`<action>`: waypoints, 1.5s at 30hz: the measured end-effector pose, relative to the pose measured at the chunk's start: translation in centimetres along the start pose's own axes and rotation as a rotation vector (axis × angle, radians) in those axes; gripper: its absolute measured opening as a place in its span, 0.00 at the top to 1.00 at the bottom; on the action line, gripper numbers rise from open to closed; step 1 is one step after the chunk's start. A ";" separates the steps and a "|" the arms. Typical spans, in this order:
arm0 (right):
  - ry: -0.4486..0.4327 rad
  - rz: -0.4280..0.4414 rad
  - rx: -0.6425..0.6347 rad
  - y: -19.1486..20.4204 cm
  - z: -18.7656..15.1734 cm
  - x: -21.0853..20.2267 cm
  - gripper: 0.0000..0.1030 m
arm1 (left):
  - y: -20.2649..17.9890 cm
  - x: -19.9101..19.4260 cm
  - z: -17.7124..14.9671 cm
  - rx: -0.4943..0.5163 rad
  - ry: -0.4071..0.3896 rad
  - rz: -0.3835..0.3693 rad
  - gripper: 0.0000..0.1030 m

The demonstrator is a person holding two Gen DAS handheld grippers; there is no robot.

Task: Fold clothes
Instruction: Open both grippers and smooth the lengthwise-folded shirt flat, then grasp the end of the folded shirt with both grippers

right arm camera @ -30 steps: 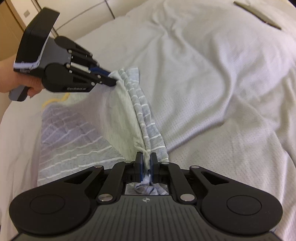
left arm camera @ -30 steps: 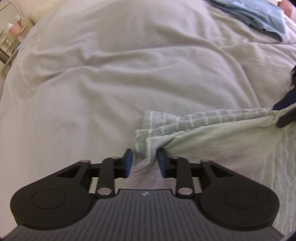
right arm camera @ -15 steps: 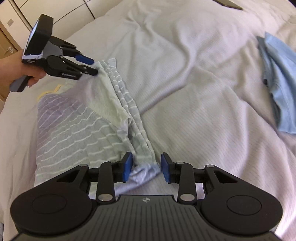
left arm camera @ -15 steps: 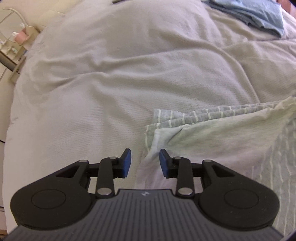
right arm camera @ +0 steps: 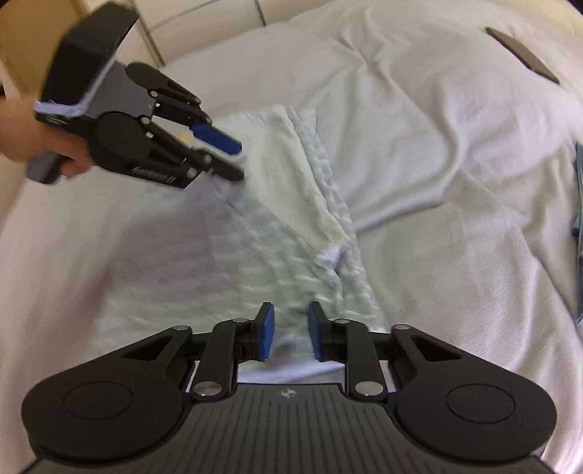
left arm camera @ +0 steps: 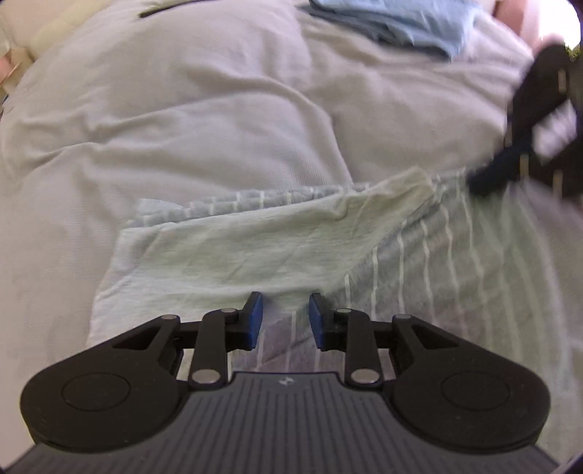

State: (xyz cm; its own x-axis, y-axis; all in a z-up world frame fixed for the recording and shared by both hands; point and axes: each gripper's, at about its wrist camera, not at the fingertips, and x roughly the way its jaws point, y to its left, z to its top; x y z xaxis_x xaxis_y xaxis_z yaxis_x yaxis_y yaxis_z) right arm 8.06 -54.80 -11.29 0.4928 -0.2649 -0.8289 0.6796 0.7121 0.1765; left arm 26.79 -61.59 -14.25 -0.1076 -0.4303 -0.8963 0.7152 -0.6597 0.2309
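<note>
A striped grey-blue garment [left arm camera: 277, 251] lies on the bed with its pale green inner side folded over the stripes; it also shows in the right wrist view [right arm camera: 284, 204]. My left gripper [left arm camera: 285, 321] hovers over the near edge of the garment, its jaws apart and closing a little, with nothing between them. In the right wrist view a hand holds the left gripper [right arm camera: 235, 162] above the far end of the cloth. My right gripper [right arm camera: 290, 335] is over the other end, jaws closing but still apart, no cloth pinched. It appears blurred as the right gripper [left arm camera: 488, 182].
A pale wrinkled bedcover [left arm camera: 182, 127] spreads all around the garment. A light blue garment [left arm camera: 393, 22] lies at the far side, also seen as the blue garment [right arm camera: 579, 189]. A dark flat object [right arm camera: 521, 54] rests on the bed. A wall and furniture [right arm camera: 29, 32] stand beyond the bed's edge.
Both grippers let go of the garment's folded edge, which now lies flat. The left gripper moved across over the garment. The right jaws opened wide, then narrowed.
</note>
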 end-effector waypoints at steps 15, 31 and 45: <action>0.010 -0.013 -0.020 -0.1 0.5 0.5 0.95 | -11.1 -6.2 -3.1 -0.131 0.029 -0.055 0.89; 0.026 -0.097 -0.027 -0.8 0.4 -0.6 1.00 | -12.4 -9.1 -5.2 -0.314 0.022 -0.032 0.86; 0.013 -0.119 -0.058 0.7 1.5 -0.5 0.91 | -9.2 -11.8 -11.2 -0.333 0.047 0.125 0.75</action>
State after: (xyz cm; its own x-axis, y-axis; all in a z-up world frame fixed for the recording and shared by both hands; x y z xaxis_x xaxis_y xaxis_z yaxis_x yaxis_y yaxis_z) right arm 9.09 -55.17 -9.99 0.4037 -0.3417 -0.8487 0.6999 0.7127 0.0460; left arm 29.20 -43.53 -9.99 0.0212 -0.4610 -0.8871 0.9075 -0.3634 0.2105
